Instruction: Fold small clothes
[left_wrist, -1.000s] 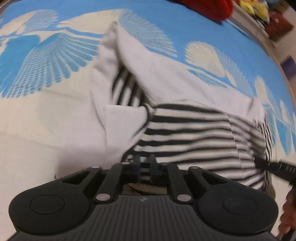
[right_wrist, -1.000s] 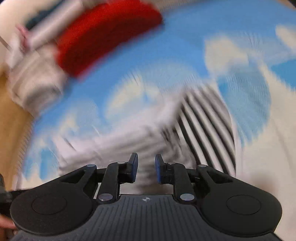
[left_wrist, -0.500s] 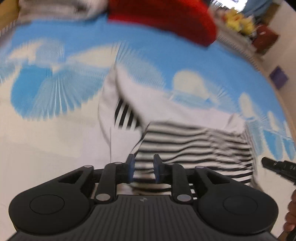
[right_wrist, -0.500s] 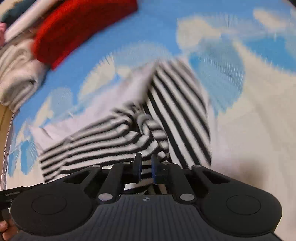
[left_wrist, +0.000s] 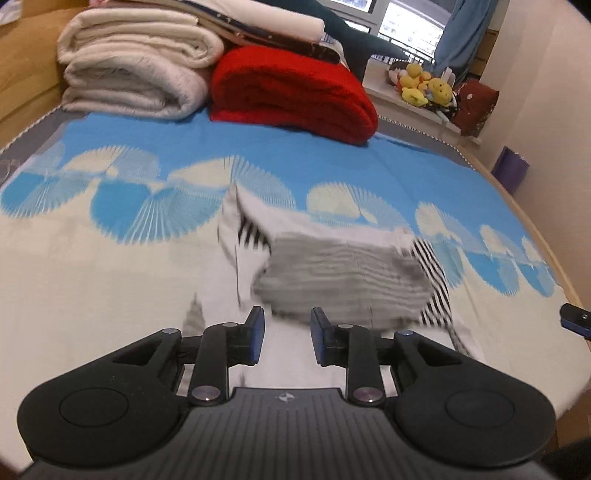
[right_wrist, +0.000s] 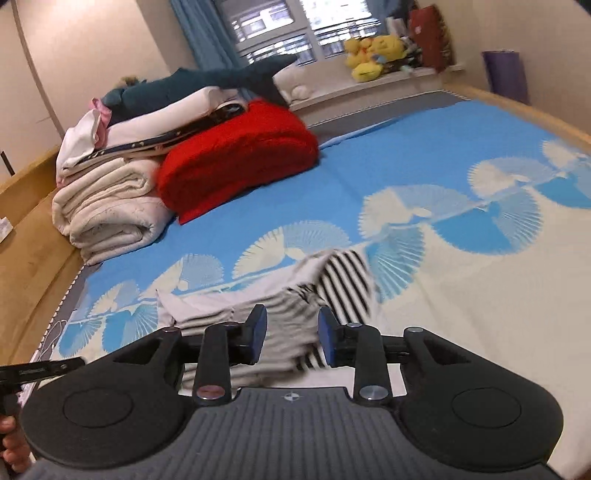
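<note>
Both our grippers have lifted back from the striped garment (left_wrist: 343, 280), which now lies folded over on the bed (left_wrist: 110, 280). The left gripper (left_wrist: 287, 338) and right gripper (right_wrist: 291, 338) show jaws just opened, empty; tidying remains.

striped garment (left_wrist: 343, 280): soft knit cloth, matt | bedsheet (left_wrist: 110, 280): smooth printed cloth, matt | red blanket (left_wrist: 291, 96): fuzzy, thick pile | cream quilts (left_wrist: 136, 66): padded stitched cloth | left gripper (left_wrist: 286, 339): matt black plastic, ribbed top, 2 blue pads, shiny metal pins | bed frame (right_wrist: 33, 236): smooth light wood
</note>
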